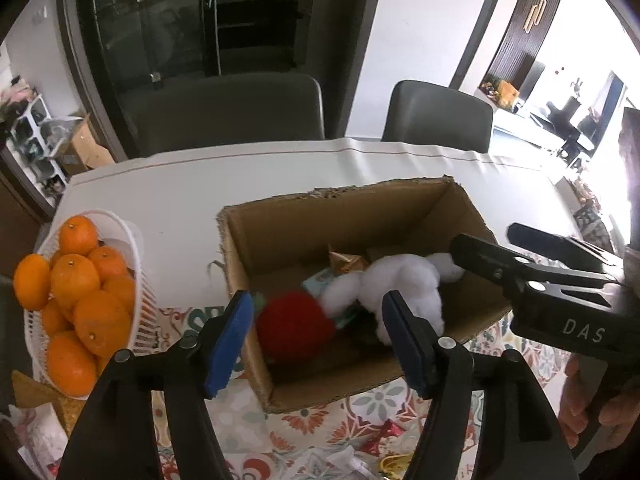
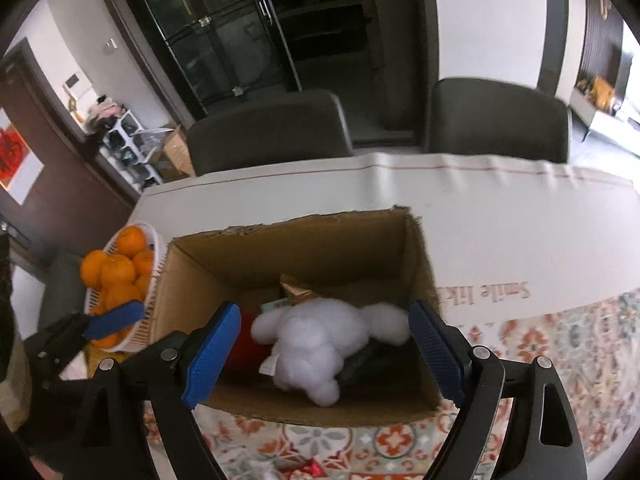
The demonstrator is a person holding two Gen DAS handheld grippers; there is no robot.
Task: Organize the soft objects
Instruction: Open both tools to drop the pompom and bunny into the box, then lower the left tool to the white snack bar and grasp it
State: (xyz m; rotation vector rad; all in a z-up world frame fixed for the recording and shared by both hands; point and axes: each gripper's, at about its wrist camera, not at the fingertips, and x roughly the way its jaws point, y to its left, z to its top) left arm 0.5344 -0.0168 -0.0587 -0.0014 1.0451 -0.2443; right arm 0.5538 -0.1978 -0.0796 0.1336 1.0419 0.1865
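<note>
An open cardboard box (image 1: 404, 208) (image 2: 320, 240) stands on the table. Inside lie a white plush toy (image 1: 392, 284) (image 2: 316, 344), a red soft toy (image 1: 294, 328) (image 2: 244, 344), a gold packet (image 1: 346, 262) (image 2: 296, 290) and a teal item (image 1: 318, 282). My left gripper (image 1: 320, 344) is open and empty, just above the box's near edge. My right gripper (image 2: 324, 356) is open and empty, over the white plush. The right gripper also shows in the left wrist view (image 1: 496, 242), at the box's right wall.
A white basket (image 1: 138, 280) (image 2: 158, 256) of oranges (image 1: 76, 280) (image 2: 116, 272) stands left of the box. A patterned cloth (image 1: 360, 412) (image 2: 560, 340) covers the near table, a white cloth (image 1: 240, 184) (image 2: 500, 216) the far part. Two grey chairs (image 1: 224, 108) (image 2: 496, 116) stand behind.
</note>
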